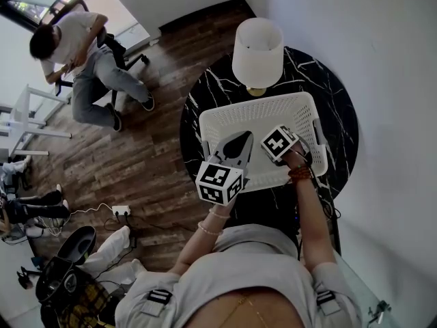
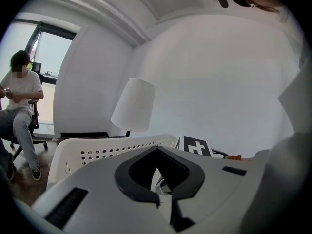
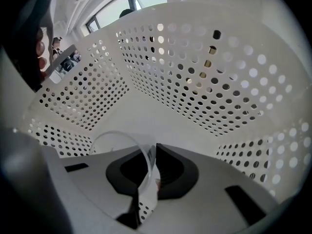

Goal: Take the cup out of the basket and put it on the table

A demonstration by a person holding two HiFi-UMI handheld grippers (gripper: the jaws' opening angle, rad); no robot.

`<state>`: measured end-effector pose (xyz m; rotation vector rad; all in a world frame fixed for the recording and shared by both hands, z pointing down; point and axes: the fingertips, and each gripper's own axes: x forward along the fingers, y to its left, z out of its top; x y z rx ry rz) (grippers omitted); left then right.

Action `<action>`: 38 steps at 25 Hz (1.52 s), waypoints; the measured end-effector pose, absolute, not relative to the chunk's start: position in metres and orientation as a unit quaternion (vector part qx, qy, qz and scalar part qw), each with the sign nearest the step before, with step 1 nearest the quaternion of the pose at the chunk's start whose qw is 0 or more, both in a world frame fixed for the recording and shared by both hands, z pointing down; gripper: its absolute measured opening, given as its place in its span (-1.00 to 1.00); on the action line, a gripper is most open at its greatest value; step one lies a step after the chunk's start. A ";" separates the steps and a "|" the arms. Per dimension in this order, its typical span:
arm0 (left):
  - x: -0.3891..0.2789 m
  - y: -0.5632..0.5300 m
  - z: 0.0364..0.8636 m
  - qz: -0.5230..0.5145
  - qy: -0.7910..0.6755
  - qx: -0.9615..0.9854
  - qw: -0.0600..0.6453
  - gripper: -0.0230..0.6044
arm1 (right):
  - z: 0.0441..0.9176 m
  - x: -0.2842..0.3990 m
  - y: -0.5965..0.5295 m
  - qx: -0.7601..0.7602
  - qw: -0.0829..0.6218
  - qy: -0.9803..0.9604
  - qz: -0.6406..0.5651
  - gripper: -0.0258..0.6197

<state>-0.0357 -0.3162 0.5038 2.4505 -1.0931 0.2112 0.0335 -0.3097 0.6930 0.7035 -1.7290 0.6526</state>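
Observation:
A white perforated basket (image 1: pixel 259 104) stands on the round black marble table (image 1: pixel 205 94). In the right gripper view a clear plastic cup (image 3: pixel 105 139) sits low inside the basket (image 3: pixel 195 82). My right gripper (image 3: pixel 151 162) is shut on the cup's thin wall near its rim. From the head view the cup is hidden under that gripper's marker cube (image 1: pixel 280 142). My left gripper (image 1: pixel 240 141) hovers over the basket's near left side, its jaws shut with nothing in them. In the left gripper view its tips (image 2: pixel 157 152) meet above the basket rim (image 2: pixel 97 150).
A white table lamp (image 1: pixel 257 50) stands on the table just behind the basket, also in the left gripper view (image 2: pixel 134 104). A person (image 1: pixel 82 53) sits on a chair at the far left. A power strip (image 1: pixel 121 210) and cables lie on the wood floor.

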 end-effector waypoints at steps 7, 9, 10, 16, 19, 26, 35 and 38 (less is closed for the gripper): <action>-0.038 -0.314 0.502 0.073 -0.399 0.886 0.224 -0.91 | 0.685 0.037 -0.310 0.303 0.537 -0.734 0.284 -0.83; -0.039 -0.314 0.503 0.073 -0.400 0.886 0.224 -0.91 | 0.682 0.039 -0.312 0.307 0.534 -0.735 0.285 -0.83; -0.039 -0.314 0.502 0.073 -0.400 0.886 0.224 -0.91 | 0.681 0.040 -0.312 0.309 0.532 -0.735 0.285 -0.83; -0.037 -0.310 0.500 0.074 -0.399 0.887 0.221 -0.91 | 0.673 0.044 -0.317 0.323 0.529 -0.736 0.273 -0.83; -0.037 -0.309 0.499 0.075 -0.398 0.887 0.221 -0.91 | 0.665 0.026 -0.314 0.308 0.493 -0.758 0.296 -0.83; -0.037 -0.305 0.498 0.073 -0.398 0.888 0.218 -0.91 | 0.653 0.039 -0.322 0.334 0.486 -0.758 0.278 -0.83; -0.037 -0.301 0.495 0.071 -0.399 0.888 0.215 -0.91 | 0.638 0.037 -0.322 0.346 0.460 -0.769 0.278 -0.83; -0.036 -0.300 0.494 0.070 -0.399 0.889 0.214 -0.91 | 0.630 0.037 -0.322 0.350 0.448 -0.774 0.279 -0.83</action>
